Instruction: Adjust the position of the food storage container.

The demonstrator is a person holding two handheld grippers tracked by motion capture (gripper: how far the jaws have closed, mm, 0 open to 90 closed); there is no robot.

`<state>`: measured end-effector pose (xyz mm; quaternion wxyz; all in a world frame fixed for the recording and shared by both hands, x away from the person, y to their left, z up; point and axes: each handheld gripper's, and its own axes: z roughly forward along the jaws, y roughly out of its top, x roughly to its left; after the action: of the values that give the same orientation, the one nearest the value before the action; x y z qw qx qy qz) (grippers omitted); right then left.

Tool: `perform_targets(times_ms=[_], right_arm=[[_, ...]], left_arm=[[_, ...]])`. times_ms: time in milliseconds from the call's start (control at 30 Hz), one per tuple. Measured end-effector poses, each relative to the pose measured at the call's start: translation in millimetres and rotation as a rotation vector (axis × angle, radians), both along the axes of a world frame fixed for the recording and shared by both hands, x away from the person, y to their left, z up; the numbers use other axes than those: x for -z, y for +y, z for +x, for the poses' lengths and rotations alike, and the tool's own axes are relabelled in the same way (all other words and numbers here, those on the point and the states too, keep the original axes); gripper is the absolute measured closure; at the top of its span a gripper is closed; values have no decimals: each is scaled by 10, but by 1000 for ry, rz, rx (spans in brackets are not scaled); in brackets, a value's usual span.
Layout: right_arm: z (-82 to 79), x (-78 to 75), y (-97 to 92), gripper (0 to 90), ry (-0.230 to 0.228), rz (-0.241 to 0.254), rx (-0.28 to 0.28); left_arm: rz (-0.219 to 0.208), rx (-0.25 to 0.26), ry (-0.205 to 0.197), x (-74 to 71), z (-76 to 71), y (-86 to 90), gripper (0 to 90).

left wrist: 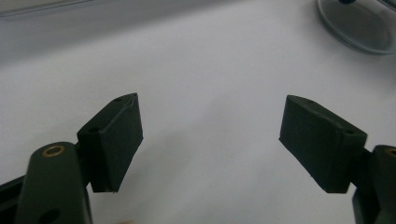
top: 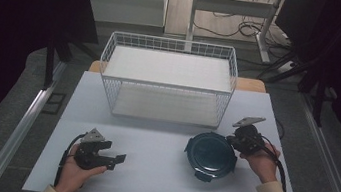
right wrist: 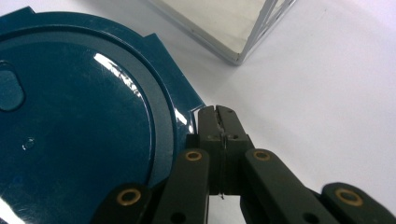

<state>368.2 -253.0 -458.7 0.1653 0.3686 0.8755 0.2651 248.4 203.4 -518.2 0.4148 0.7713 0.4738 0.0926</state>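
My right gripper [right wrist: 219, 112] has its jaws pinched together at the lid's [top: 210, 154] right tab, seemingly clamping its edge. My left gripper [left wrist: 210, 135] idles, jaws wide and empty. Next, I judge, lift toward the far basket [top: 167, 83], keeping the grip firm.

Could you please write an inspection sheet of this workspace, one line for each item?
Surface: white table, clean, bare apart from the items listed.
Job's things: round dark teal lid lying flat at the right front; white wire basket at the back, nothing inside.
Clutter: nothing seen.
Tongs: left tongs open with nothing between the jaws, held over the left front of the table; right tongs shut, at the lid's right edge beside one of its tabs; whether they pinch it is unclear.
Cables: a black cable trails from each tongs; more cables on the floor behind.
Surroundings: dark curtains, metal table legs, grey floor.
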Motion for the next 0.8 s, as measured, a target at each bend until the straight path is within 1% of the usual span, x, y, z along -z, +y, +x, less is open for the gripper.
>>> perform_targets(times_ms=[33,133,167,200,233,300,333,367,400,433,467,500,533,567,600,633,667,700,800], right_arm=[[0,0,0,899,0,0,0],[-82,-23,-95,897,-22,60,12],[-82,-23,-95,897,-22,60,12],[-159,-64,-163,897,-47,101,9],[-159,-64,-163,897,-47,101,9],[-252,-98,-234,897,-72,121,19],[-354,-112,-308,897,-93,128,40],[-354,-112,-308,897,-93,128,40],[-407,-113,-348,897,-95,132,51],[-454,-109,-382,897,-96,129,67],[-535,-99,-437,897,-92,107,94],[-535,-99,-437,897,-92,107,94],[-612,-68,-492,896,-87,112,120],[-612,-68,-492,896,-87,112,120],[-664,-10,-539,896,-68,118,144],[-664,-10,-539,896,-68,118,144],[-696,52,-574,896,-48,116,171],[-696,52,-574,896,-48,116,171],[-732,115,-580,895,-30,106,203]], left_arm=[[1,-1,-2,-2,-1,-3,211],[6,-5,-2,-2,0,1,211],[6,-5,-2,-2,0,1,211],[7,-6,-1,-2,3,5,211],[7,-6,-1,-2,3,5,211],[6,-5,-2,-2,0,6,211],[7,-6,-3,-2,-3,6,211],[7,-7,-3,-3,-7,4,211],[8,-6,-3,-4,-9,3,211],[8,-6,-3,-5,-9,2,211],[8,-7,-3,-6,-10,0,211],[8,-6,-4,-6,-12,-2,211],[9,-5,-5,-9,-15,-3,211],[9,-4,-6,-11,-18,-3,211],[9,-4,-11,-13,-22,-6,212],[9,-4,-11,-13,-22,-6,212],[10,-4,-12,-15,-25,-7,212],[12,-3,-12,-18,-27,-4,212],[13,-5,-12,-16,-29,3,213]])
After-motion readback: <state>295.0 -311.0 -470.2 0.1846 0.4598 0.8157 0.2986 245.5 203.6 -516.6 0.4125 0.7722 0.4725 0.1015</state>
